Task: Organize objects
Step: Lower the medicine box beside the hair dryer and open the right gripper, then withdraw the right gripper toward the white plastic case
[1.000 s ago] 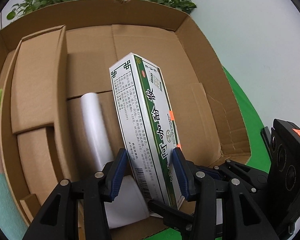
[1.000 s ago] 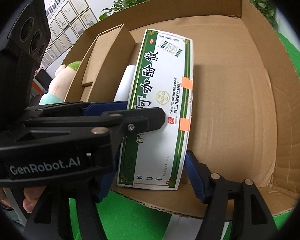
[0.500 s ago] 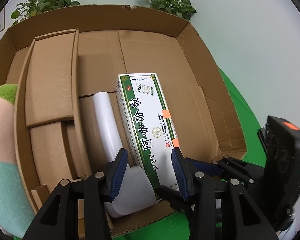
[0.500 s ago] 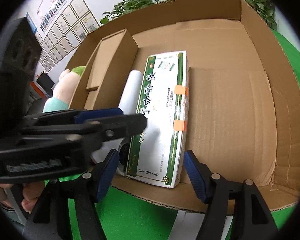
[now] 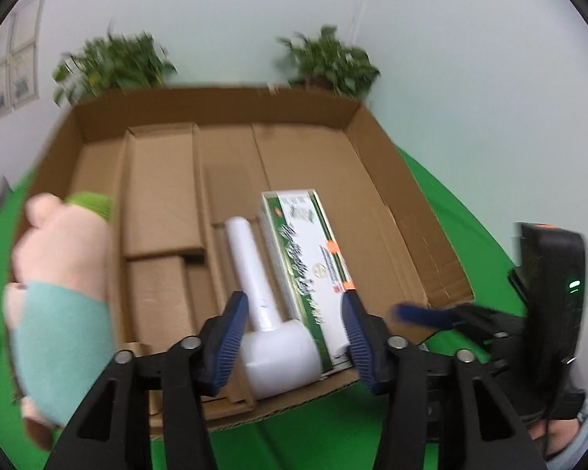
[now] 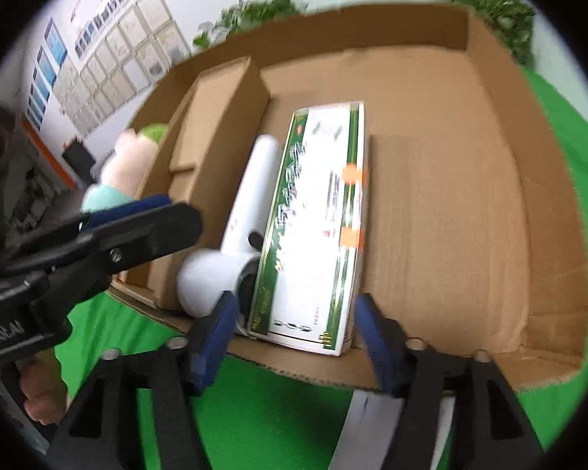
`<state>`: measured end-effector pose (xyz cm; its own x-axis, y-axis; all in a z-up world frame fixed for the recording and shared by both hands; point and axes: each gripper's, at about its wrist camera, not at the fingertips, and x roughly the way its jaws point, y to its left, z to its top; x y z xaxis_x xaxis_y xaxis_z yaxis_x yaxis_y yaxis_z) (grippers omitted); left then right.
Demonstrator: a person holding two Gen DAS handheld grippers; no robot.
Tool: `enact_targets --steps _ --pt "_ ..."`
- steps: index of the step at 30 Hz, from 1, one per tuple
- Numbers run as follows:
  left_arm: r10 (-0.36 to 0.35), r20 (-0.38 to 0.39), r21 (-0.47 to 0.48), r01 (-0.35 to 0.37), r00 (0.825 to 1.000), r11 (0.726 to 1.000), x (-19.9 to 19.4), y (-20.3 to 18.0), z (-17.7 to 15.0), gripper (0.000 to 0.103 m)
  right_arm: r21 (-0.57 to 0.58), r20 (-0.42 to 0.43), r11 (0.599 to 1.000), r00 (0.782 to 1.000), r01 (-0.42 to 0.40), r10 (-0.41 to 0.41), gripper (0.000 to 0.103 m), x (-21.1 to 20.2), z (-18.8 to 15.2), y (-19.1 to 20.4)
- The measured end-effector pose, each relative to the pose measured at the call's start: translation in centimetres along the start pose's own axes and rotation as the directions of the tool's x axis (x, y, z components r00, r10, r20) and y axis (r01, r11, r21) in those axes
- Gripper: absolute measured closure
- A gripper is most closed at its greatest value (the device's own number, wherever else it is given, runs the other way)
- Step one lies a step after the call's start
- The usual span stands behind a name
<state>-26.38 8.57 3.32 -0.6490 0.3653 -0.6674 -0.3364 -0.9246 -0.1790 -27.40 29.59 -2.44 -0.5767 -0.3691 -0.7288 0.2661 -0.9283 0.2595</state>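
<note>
At far left, outside the cardboard tray (image 5: 407, 211): plush toy (image 5: 62, 290) against the wall. Inside, brown inner boxes (image 5: 162, 192), then white hair dryer (image 5: 272, 337), then green-and-white carton (image 5: 313, 266) lying flat, touching the dryer. Left gripper (image 5: 292, 338) near the tray's near edge, jaws just opened, apart, nothing gripped. Right gripper (image 6: 294, 337) likewise, jaws just widened, clear of the carton.

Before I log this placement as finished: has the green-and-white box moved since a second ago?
Yes. The green-and-white box was propped up on edge; it now lies flat on the cardboard tray floor beside the white handheld device.
</note>
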Motion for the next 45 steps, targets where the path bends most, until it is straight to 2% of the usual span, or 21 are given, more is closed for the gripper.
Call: enact_targets --steps 1,3,5,6,8,11,15,17,22,26,29,33,41,45 --pt "0.041 0.039 0.004 -0.041 0.998 0.999 -1.0 -0.2 -0.3 0.039 0.003 0.051 0.999 0.998 0.043 -0.043 0.018 -1.1 -0.3 0.1" --pt "0.110 0.132 0.001 -0.111 0.985 0.994 -3.3 -0.5 -1.1 0.017 -0.003 0.134 0.991 0.982 0.131 -0.129 0.011 -3.3 -1.2 0.6" --pt "0.166 0.208 -0.008 -0.168 0.964 0.986 -5.4 -0.8 -2.3 0.006 -0.023 0.187 0.986 0.969 0.168 -0.161 0.000 -5.0 -2.3 1.7" --pt "0.179 0.225 -0.014 -0.180 0.958 0.984 -6.0 -0.8 -2.6 0.000 -0.034 0.210 0.983 0.963 0.180 -0.169 0.000 -5.6 -2.8 2.2" --pt "0.215 0.266 -0.028 -0.215 0.940 0.976 -7.3 -0.9 -4.1 0.001 -0.041 0.263 0.974 0.942 0.225 -0.207 0.000 -7.1 -3.9 3.4" --pt "0.239 0.289 -0.033 -0.239 0.927 0.970 -8.7 -0.8 -6.0 0.001 -0.032 0.317 0.964 0.918 0.263 -0.239 0.000 -8.5 -5.3 4.7" --pt "0.258 0.322 -0.046 -0.257 0.911 0.965 -10.5 -0.6 -7.4 0.001 -0.046 0.348 0.947 0.894 0.318 -0.283 0.000 -9.1 -6.2 5.9" --pt "0.271 0.334 -0.055 -0.269 0.903 0.962 -11.2 -0.5 -7.9 0.001 -0.050 0.351 0.947 0.893 0.319 -0.282 0.000 -8.9 -6.5 6.3" --pt "0.273 0.350 -0.064 -0.268 0.896 0.961 -12.7 -0.8 -8.5 0.001 -0.049 0.353 0.946 0.892 0.319 -0.282 0.000 -9.4 -7.1 6.7" --pt "0.260 0.326 -0.087 -0.244 0.909 0.966 -12.8 -0.8 -8.8 0.001 -0.055 0.356 0.947 0.892 0.318 -0.279 0.000 -9.4 -7.3 7.0" --pt "0.276 0.326 -0.077 -0.266 0.904 0.961 -12.7 -1.3 -8.9 0.001 -0.056 0.361 0.946 0.890 0.318 -0.278 0.000 -9.6 -7.4 7.3" --pt "0.278 0.310 -0.058 -0.274 0.909 0.960 -12.3 -2.0 -9.1 0.001 -0.065 0.369 0.944 0.887 0.324 -0.279 0.000 -9.6 -7.6 7.6" --pt "0.306 0.302 -0.036 -0.310 0.903 0.950 -11.8 -2.1 -9.4 0.001 -0.063 0.360 0.941 0.887 0.331 -0.288 0.000 -9.4 -8.1 7.6" --pt "0.302 0.293 -0.049 -0.301 0.907 0.952 -11.7 -1.8 -9.5 0.001 -0.059 0.359 0.944 0.889 0.324 -0.283 0.000 -9.4 -8.2 7.6"
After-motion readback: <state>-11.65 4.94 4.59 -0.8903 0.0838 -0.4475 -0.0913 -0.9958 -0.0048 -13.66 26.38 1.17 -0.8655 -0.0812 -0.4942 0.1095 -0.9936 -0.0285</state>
